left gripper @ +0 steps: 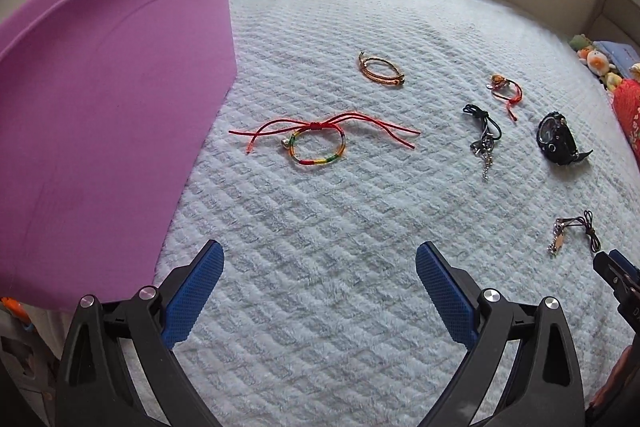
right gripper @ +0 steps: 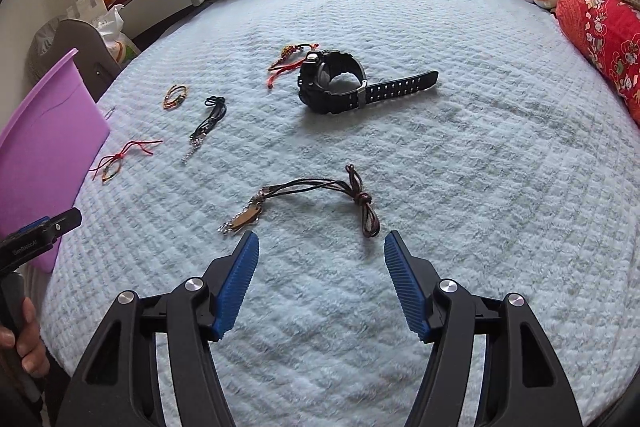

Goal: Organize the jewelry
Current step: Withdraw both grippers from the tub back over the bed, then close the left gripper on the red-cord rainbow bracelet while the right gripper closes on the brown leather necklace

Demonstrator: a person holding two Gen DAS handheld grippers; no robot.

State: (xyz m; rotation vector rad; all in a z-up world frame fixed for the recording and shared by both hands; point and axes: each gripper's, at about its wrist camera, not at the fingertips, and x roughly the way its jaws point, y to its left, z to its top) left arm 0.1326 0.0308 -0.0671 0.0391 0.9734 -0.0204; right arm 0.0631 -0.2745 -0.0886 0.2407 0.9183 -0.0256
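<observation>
Pale blue quilted bedding (left gripper: 340, 227) is being shown in the left wrist view with nothing yet sorted: the rainbow bracelet (left gripper: 318, 145) is lying at twelve o'clock of the left gripper (left gripper: 318, 291), whose jaws are spread and empty, with the purple bin (left gripper: 100, 107) at ten o'clock. In the right wrist view, the brown cord necklace (right gripper: 320, 201) is lying just ahead of the released, empty right gripper (right gripper: 320, 283), the watch (right gripper: 340, 83) beyond at twelve. On the other gripper's body at nine o'clock, small white lettering is appearing, too blurred to be read surely.

2 wrist views angled down; shared bed (left gripper: 320, 267)
</observation>
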